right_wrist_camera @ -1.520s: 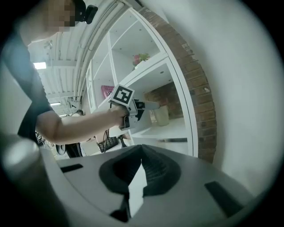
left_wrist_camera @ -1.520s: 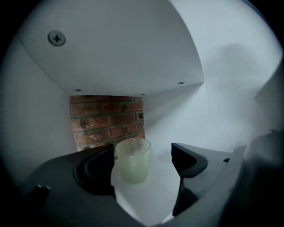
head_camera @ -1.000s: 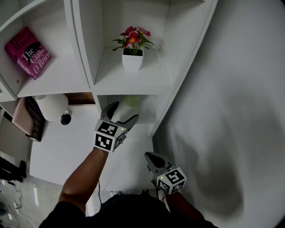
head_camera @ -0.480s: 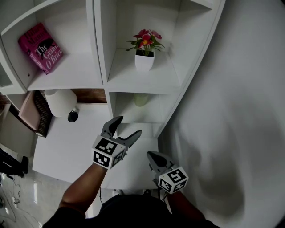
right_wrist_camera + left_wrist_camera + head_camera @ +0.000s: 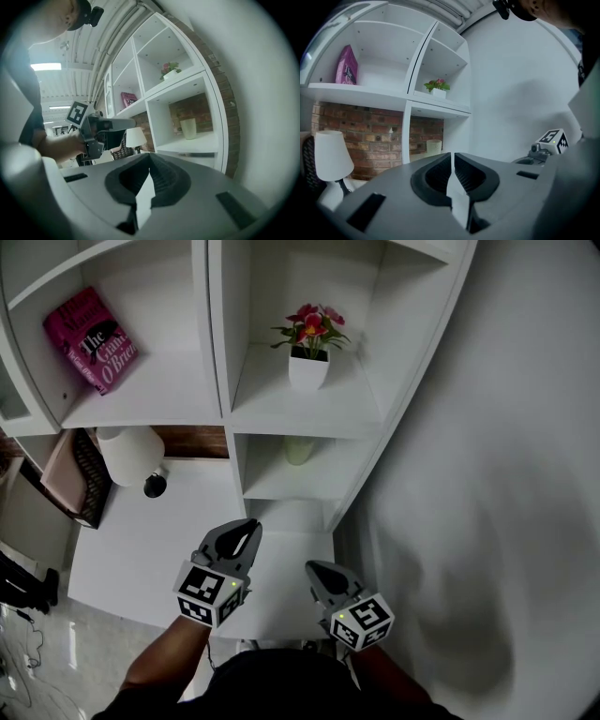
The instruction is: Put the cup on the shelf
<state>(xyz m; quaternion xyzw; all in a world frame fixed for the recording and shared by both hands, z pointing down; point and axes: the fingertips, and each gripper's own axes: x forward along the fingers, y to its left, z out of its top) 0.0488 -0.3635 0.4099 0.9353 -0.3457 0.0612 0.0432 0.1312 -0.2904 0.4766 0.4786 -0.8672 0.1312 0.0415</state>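
Note:
The pale green cup stands upright on the lower shelf of the white unit, alone in its compartment; it also shows in the left gripper view as the cup and in the right gripper view as the cup. My left gripper hangs over the white table, well back from the cup; its jaws have just been closing and nothing is between them. My right gripper is beside it on the right, shut and empty. Both pairs of own jaws, left gripper and right gripper, meet.
A potted flower stands in the compartment above the cup. A pink book leans in the upper left compartment. A white lamp and a wicker chair are at the left of the table. A plain wall runs along the right.
The left gripper drew back from the shelf toward the body and its jaws went from wide open to shut. The cup stayed on the shelf. The right gripper barely moved.

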